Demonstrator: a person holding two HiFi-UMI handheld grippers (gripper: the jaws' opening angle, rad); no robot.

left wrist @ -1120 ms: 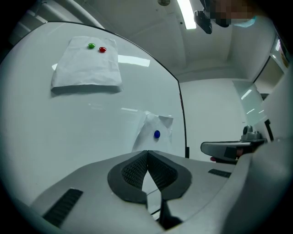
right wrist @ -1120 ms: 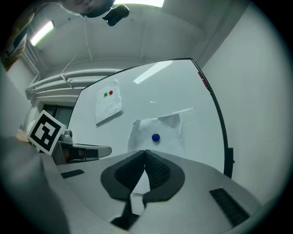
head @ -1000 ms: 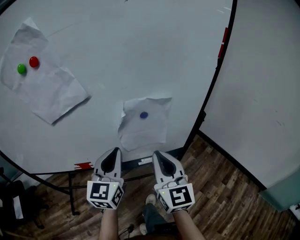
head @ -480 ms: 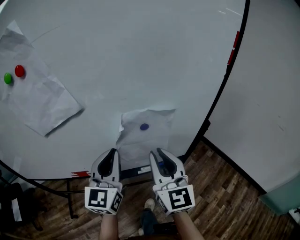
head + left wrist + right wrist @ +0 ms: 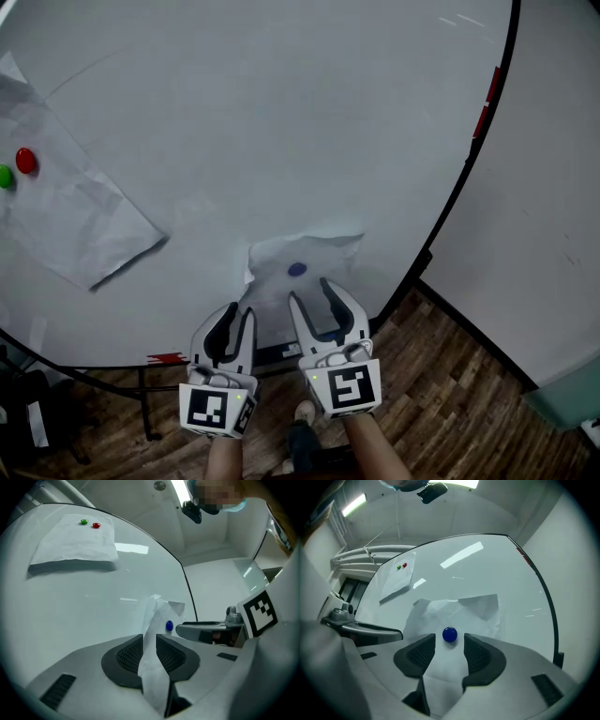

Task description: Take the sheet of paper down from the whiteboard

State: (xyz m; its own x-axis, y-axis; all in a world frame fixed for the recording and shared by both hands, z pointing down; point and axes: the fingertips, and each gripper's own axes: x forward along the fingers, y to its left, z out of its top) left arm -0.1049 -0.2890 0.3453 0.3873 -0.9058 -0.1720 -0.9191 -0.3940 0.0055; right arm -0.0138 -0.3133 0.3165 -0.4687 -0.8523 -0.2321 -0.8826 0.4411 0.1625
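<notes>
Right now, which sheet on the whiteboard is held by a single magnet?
The smaller sheet low on the whiteboard, pinned by one blue magnet; the larger sheet at the left carries a red magnet and a green magnet.

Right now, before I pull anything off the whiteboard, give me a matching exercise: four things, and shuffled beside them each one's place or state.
1. blue magnet
2. red magnet
3. left hand-held gripper
4. right hand-held gripper

A. on the large sheet, beside the green magnet
B. jaws apart, small sheet's crumpled left edge between them
C. on the small sheet
D. jaws wide, blue magnet just ahead of the gap

Pairs: 1-C, 2-A, 3-B, 4-D.
Both hand-held grippers' jaws have just been opening; the small sheet also shows through the right one's gap.
</notes>
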